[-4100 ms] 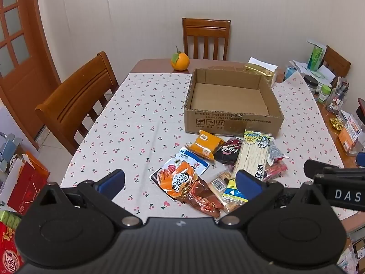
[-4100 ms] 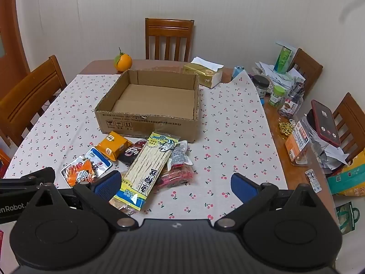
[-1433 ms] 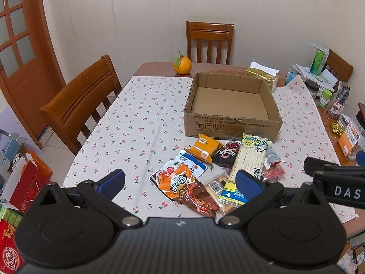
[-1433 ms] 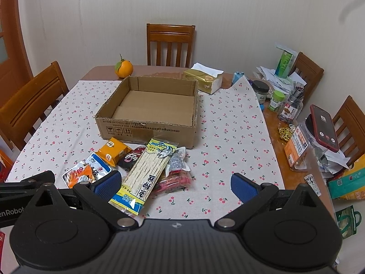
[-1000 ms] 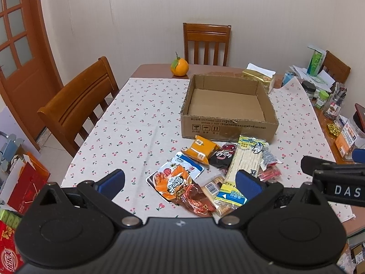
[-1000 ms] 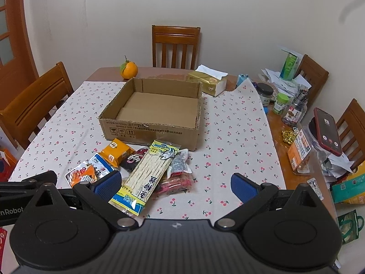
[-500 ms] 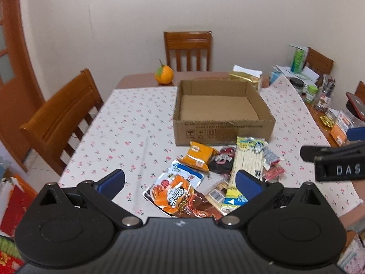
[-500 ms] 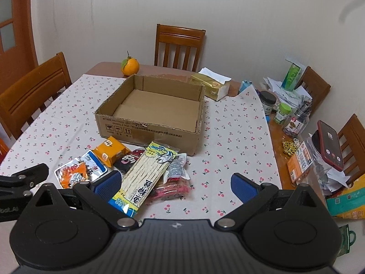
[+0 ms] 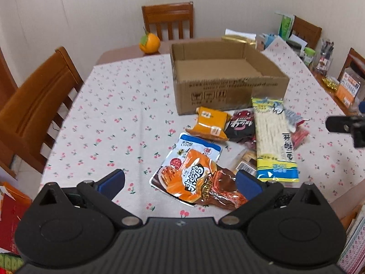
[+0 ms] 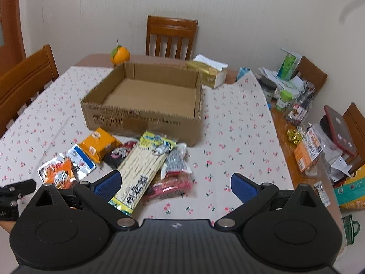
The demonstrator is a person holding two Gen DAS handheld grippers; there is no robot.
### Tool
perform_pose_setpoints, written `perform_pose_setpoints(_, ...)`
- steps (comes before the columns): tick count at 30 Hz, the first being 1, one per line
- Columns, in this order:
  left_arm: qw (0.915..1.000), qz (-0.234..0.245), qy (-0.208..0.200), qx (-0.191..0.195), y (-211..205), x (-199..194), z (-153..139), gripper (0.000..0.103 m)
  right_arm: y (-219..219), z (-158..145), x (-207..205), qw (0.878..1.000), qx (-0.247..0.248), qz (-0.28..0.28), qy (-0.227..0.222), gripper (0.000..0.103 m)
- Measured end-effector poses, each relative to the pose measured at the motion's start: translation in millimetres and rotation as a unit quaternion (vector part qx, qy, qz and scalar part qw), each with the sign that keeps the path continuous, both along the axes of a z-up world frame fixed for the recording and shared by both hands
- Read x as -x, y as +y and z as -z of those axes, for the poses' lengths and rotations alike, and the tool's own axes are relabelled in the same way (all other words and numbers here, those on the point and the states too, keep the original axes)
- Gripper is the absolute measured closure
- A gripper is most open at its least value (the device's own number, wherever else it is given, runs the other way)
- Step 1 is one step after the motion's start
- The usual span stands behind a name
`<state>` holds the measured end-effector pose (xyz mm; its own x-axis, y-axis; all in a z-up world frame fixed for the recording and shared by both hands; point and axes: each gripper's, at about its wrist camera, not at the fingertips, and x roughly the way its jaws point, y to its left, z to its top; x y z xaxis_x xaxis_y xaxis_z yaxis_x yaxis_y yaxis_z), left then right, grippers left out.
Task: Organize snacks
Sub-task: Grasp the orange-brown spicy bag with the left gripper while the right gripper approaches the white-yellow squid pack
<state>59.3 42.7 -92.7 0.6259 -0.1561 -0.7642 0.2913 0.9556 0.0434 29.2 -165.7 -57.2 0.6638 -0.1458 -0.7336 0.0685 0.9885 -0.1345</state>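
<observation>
An empty cardboard box (image 9: pixel 228 91) (image 10: pixel 141 118) stands mid-table. In front of it lies a pile of snacks: an orange chicken pouch (image 9: pixel 194 178) (image 10: pixel 57 171), a blue-white pouch (image 9: pixel 198 146), an orange packet (image 9: pixel 209 123) (image 10: pixel 98 146), a black packet (image 9: pixel 241 123), a long yellow noodle pack (image 9: pixel 273 141) (image 10: pixel 143 169) and a red pack (image 10: pixel 173 185). My left gripper (image 9: pixel 180 182) is open, low over the chicken pouch. My right gripper (image 10: pixel 174 186) is open, above the red pack and the noodle pack's near end.
The table has a cherry-print cloth (image 9: pixel 114 118). An orange (image 9: pixel 149 42) and a tissue box (image 10: pixel 209 73) sit behind the box. Jars, papers and a phone (image 10: pixel 337 130) crowd the right edge. Wooden chairs (image 9: pixel 34 105) stand left and at the back.
Both grippers have moved forward and down toward the snack pile, which now looks larger and closer. Both stay open. Nothing on the table has moved.
</observation>
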Motion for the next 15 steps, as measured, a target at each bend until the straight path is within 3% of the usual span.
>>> perform_pose_setpoints(9, 0.9998, 0.005, 0.018, 0.002, -28.2, -41.5, 35.6, 0.001, 5.3, 22.1, -0.1, 0.999, -0.008, 0.019, 0.034, 0.0)
perform_pose_setpoints(15, 0.999, 0.007, 0.026, -0.034, -41.3, -39.7, 57.3, 0.001, -0.6, 23.6, 2.8, 0.999, -0.002, 0.025, 0.041, 0.0)
